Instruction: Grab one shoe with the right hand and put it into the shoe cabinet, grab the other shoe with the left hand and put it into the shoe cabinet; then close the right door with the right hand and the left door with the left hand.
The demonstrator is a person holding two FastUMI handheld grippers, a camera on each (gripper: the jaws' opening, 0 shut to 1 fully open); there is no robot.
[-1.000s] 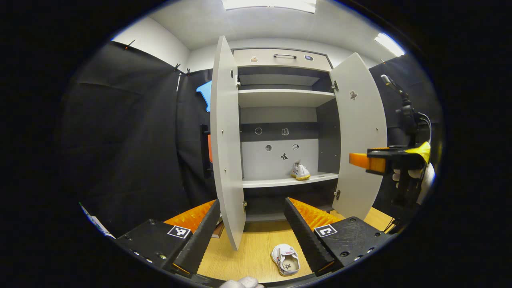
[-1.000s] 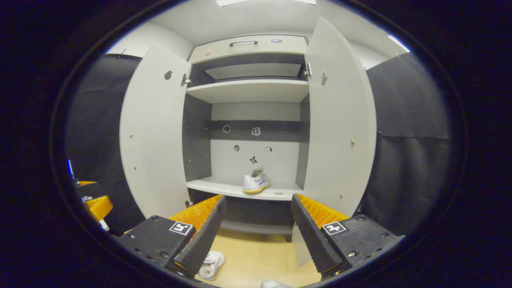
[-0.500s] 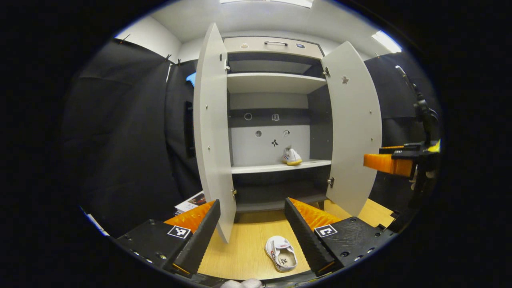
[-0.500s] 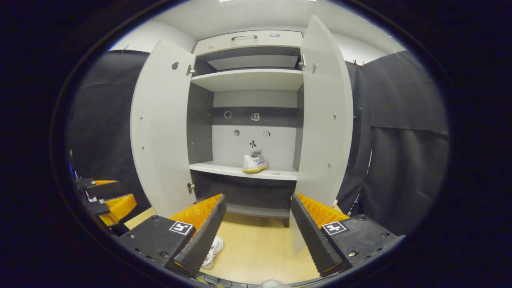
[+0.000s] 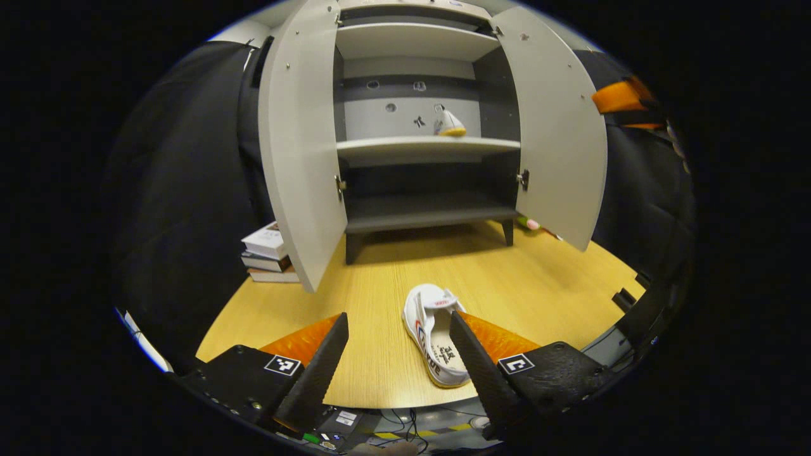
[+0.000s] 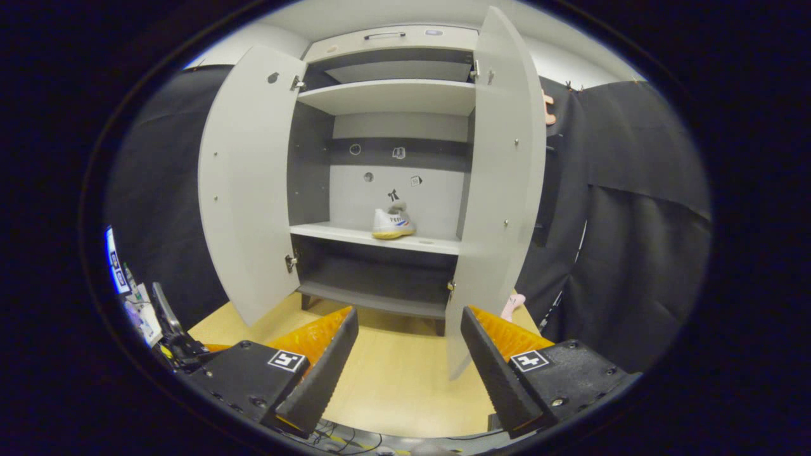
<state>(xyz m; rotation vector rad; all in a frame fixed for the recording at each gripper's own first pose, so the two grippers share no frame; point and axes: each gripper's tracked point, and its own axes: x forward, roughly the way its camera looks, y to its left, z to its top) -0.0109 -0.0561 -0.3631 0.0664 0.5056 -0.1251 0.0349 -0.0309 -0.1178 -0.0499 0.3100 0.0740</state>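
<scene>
A white shoe (image 5: 436, 332) lies on the wooden table (image 5: 545, 285), opening up, in the left gripper view. My left gripper (image 5: 399, 364) hangs open just above and in front of it, its right finger overlapping the shoe's side. The second white shoe (image 6: 391, 223) stands on the middle shelf of the open shoe cabinet (image 6: 393, 95), and the left gripper view has that shoe (image 5: 448, 123) there too. Both cabinet doors (image 6: 244, 177) stand wide open. My right gripper (image 6: 408, 354) is open and empty, facing the cabinet from a distance. The right gripper (image 5: 624, 101) also appears at the upper right of the left gripper view.
A stack of books (image 5: 266, 253) lies on the table left of the cabinet, behind the left door (image 5: 294, 139). A small pink thing (image 6: 512, 304) lies behind the right door (image 6: 500, 177). Cables and gear sit below the table's front edge (image 5: 393, 421).
My left gripper has tilted down and dropped toward the shoe on the table, which now lies between its fingers' line. My right gripper has backed away from the cabinet a little.
</scene>
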